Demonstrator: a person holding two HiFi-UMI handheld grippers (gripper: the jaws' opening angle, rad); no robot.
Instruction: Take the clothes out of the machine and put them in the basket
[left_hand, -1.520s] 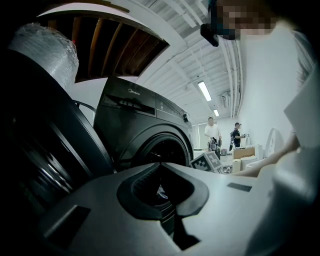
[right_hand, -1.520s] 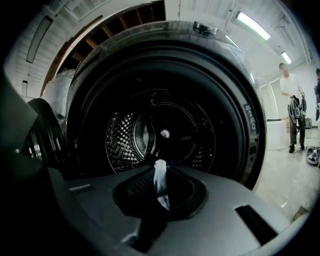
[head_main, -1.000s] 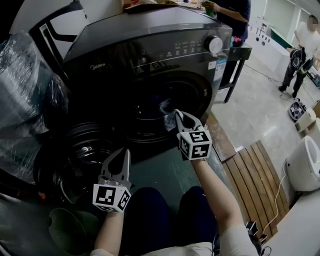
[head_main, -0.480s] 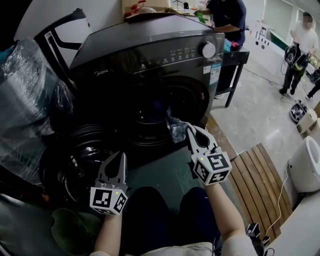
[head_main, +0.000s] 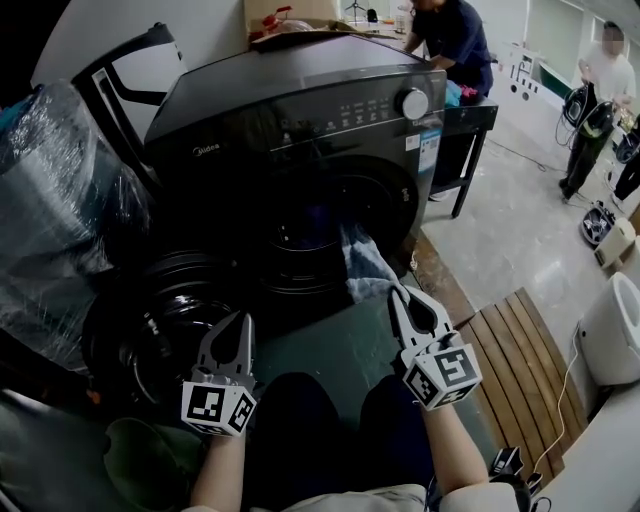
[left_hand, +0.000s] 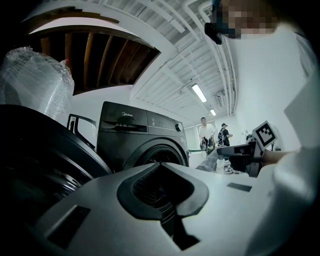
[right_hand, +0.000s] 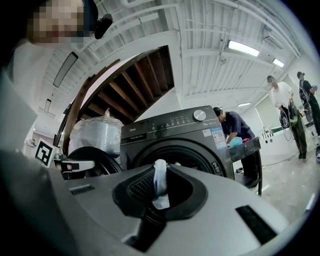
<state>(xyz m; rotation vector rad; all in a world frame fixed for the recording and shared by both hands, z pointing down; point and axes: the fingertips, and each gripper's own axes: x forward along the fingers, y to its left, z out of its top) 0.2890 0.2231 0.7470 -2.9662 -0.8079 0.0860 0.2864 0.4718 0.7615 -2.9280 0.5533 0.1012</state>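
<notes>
The dark front-loading washing machine (head_main: 300, 110) stands in front of me, its round door (head_main: 150, 320) swung open to the left. My right gripper (head_main: 400, 295) is shut on a pale blue-grey cloth (head_main: 362, 262), which stretches from the drum opening (head_main: 310, 225) out to the jaws. In the right gripper view, a strip of the cloth (right_hand: 160, 182) is pinched between the jaws. My left gripper (head_main: 232, 322) hangs lower left near the door, shut and empty. A greenish basket (head_main: 135, 458) shows at the bottom left, partly hidden by my arm.
A plastic-wrapped bulky item (head_main: 50, 200) stands left of the machine. A wooden slatted platform (head_main: 510, 340) and a white appliance (head_main: 612, 330) lie to the right. A dark table (head_main: 470, 110) stands behind the machine, with a person (head_main: 450, 35) at it and others (head_main: 600, 90) further right.
My right gripper has drawn back from the drum opening towards me and to the right, pulling the cloth out with it. The left gripper has barely moved.
</notes>
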